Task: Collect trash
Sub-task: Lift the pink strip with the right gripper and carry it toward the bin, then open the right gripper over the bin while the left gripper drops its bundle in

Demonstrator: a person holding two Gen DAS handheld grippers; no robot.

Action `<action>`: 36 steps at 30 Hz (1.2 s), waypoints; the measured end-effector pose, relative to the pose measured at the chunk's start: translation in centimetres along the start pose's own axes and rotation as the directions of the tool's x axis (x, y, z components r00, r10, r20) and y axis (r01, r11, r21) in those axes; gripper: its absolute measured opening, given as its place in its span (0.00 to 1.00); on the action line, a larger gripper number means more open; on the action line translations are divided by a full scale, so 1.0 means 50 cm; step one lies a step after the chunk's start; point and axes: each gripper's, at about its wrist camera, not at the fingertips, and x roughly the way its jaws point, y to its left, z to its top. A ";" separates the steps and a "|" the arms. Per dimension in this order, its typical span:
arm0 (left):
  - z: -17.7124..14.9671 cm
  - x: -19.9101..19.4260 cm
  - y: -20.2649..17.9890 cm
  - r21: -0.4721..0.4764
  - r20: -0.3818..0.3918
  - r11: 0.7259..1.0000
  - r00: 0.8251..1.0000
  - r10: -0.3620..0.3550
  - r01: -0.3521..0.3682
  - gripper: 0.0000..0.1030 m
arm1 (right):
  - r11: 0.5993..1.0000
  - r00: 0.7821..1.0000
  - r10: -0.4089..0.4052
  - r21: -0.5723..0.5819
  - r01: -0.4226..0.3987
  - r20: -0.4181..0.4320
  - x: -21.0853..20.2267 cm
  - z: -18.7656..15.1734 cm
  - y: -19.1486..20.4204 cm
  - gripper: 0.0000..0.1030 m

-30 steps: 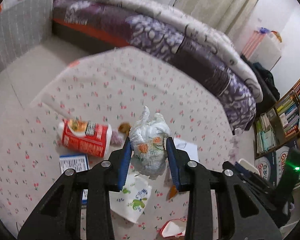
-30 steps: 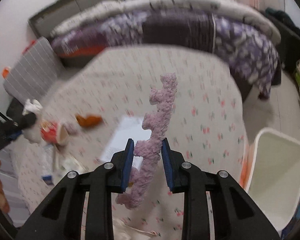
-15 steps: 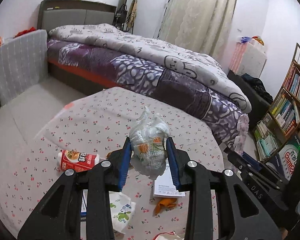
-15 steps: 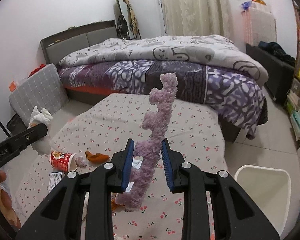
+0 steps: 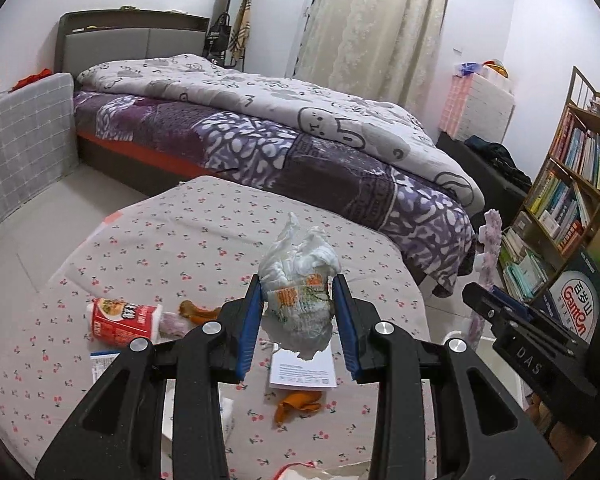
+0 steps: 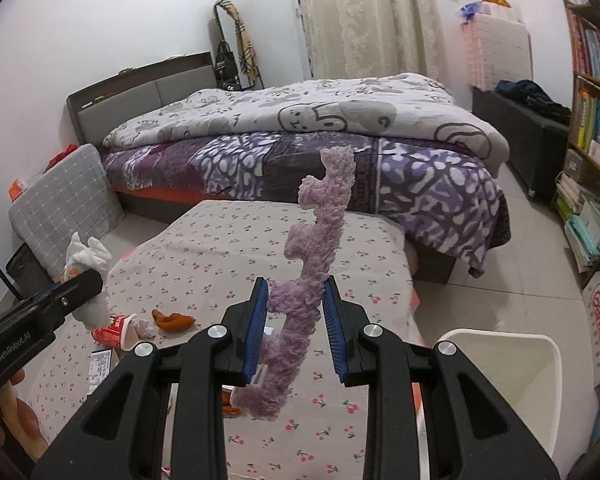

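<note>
clamping diaper point(image 5: 300, 304) in left gripper point(image 5: 298, 308)

**Both grippers lifted off the mat with their trash**

Left gripper point(image 5: 298, 312) has come up and back from the floral mat point(image 5: 204, 236); the crumpled white bundle point(image 5: 300, 296) it clamps now hangs higher above the red cup point(image 5: 122, 320). Right gripper point(image 6: 296, 318) has risen too, with the fuzzy purple strip point(image 6: 316, 248). The white bin point(image 6: 500, 376) has slid toward the lower right. Motion blur is gone.
</note>
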 end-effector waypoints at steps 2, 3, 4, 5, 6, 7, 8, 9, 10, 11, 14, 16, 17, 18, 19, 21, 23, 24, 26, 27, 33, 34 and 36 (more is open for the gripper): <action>-0.004 0.004 -0.010 0.004 -0.005 1.000 1.000 -0.007 0.007 0.32 | 1.000 1.000 -0.007 0.006 0.007 0.000 -0.005 0.000 -0.012 0.28; -0.005 0.005 -0.013 0.006 -0.006 1.000 1.000 -0.010 0.010 0.32 | 1.000 1.000 -0.011 0.010 0.011 0.001 -0.008 0.000 -0.017 0.28; -0.007 0.007 -0.018 0.009 -0.009 1.000 1.000 -0.013 0.013 0.32 | 1.000 1.000 -0.015 0.014 0.015 0.001 -0.010 0.000 -0.023 0.28; -0.009 0.009 -0.024 0.014 -0.011 1.000 1.000 -0.016 0.016 0.32 | 1.000 1.000 -0.020 0.018 0.020 0.002 -0.013 0.000 -0.030 0.28; -0.011 0.010 -0.028 0.017 -0.013 1.000 1.000 -0.018 0.018 0.32 | 0.999 1.000 -0.025 0.023 0.025 0.004 -0.016 0.001 -0.036 0.28; -0.013 0.013 -0.034 0.021 -0.017 1.000 1.000 -0.022 0.022 0.32 | 0.999 1.000 -0.031 0.028 0.031 0.004 -0.018 0.002 -0.043 0.28; -0.016 0.015 -0.040 0.025 -0.021 0.999 0.999 -0.025 0.026 0.32 | 0.999 0.999 -0.038 0.034 0.038 0.004 -0.021 0.002 -0.051 0.28; -0.019 0.017 -0.046 0.028 -0.024 0.999 0.999 -0.029 0.030 0.32 | 0.998 0.999 -0.048 0.041 0.048 0.006 -0.024 0.003 -0.060 0.28; -0.021 0.020 -0.052 0.031 -0.027 0.999 0.999 -0.033 0.033 0.32 | 0.997 0.998 -0.058 0.047 0.057 0.007 -0.028 0.003 -0.069 0.28; -0.024 0.021 -0.057 0.033 -0.029 0.999 0.999 -0.035 0.036 0.32 | 0.996 0.998 -0.066 0.054 0.066 0.007 -0.030 0.003 -0.078 0.28; -0.031 0.027 -0.075 0.042 -0.039 0.998 0.998 -0.045 0.047 0.32 | 0.992 0.996 -0.090 0.084 0.090 0.002 -0.037 0.004 -0.110 0.28; -0.036 0.031 -0.085 0.046 -0.045 0.997 0.998 -0.053 0.055 0.32 | 0.989 0.995 -0.104 0.108 0.104 -0.006 -0.042 0.003 -0.135 0.28; -0.039 0.034 -0.091 0.049 -0.049 0.997 0.997 -0.057 0.060 0.32 | 0.986 0.994 -0.112 0.121 0.113 -0.012 -0.044 0.003 -0.148 0.28; -0.041 0.037 -0.096 0.052 -0.052 0.997 0.997 -0.061 0.064 0.32 | 0.983 0.992 -0.122 0.134 0.124 -0.020 -0.046 0.003 -0.161 0.28; -0.044 0.040 -0.104 0.054 -0.058 0.996 0.996 -0.067 0.070 0.32 | 0.980 0.991 -0.134 0.146 0.137 -0.027 -0.049 0.002 -0.175 0.28; -0.050 0.046 -0.118 0.058 -0.071 0.995 0.994 -0.081 0.085 0.32 | 0.973 0.987 -0.155 0.169 0.160 -0.043 -0.053 0.001 -0.201 0.28; -0.057 0.053 -0.138 0.065 -0.085 0.992 0.991 -0.101 0.107 0.32 | 0.964 0.984 -0.167 0.202 0.176 -0.057 -0.062 0.000 -0.232 0.29; -0.058 0.055 -0.143 0.067 -0.089 0.991 0.990 -0.107 0.113 0.32 | 0.959 0.983 -0.172 0.219 0.181 -0.062 -0.066 -0.001 -0.247 0.29; -0.063 0.060 -0.164 0.066 -0.103 0.988 0.986 -0.134 0.141 0.32 | 0.948 0.981 -0.182 0.253 0.193 -0.067 -0.078 -0.003 -0.276 0.30; -0.066 0.062 -0.172 0.066 -0.108 0.986 0.984 -0.144 0.152 0.32 | 0.942 0.980 -0.187 0.270 0.197 -0.064 -0.086 -0.004 -0.290 0.37; -0.093 0.079 -0.245 0.098 -0.144 0.973 0.970 -0.196 0.211 0.32 | 0.904 0.967 -0.255 0.353 0.242 -0.009 -0.148 -0.004 -0.368 0.71; -0.099 0.082 -0.258 0.103 -0.152 0.970 0.968 -0.202 0.219 0.32 | 0.897 0.965 -0.263 0.367 0.246 -0.003 -0.156 -0.005 -0.381 0.73; -0.109 0.087 -0.279 0.115 -0.166 0.966 0.963 -0.212 0.233 0.32 | 0.884 0.963 -0.269 0.397 0.247 -0.002 -0.169 -0.006 -0.409 0.74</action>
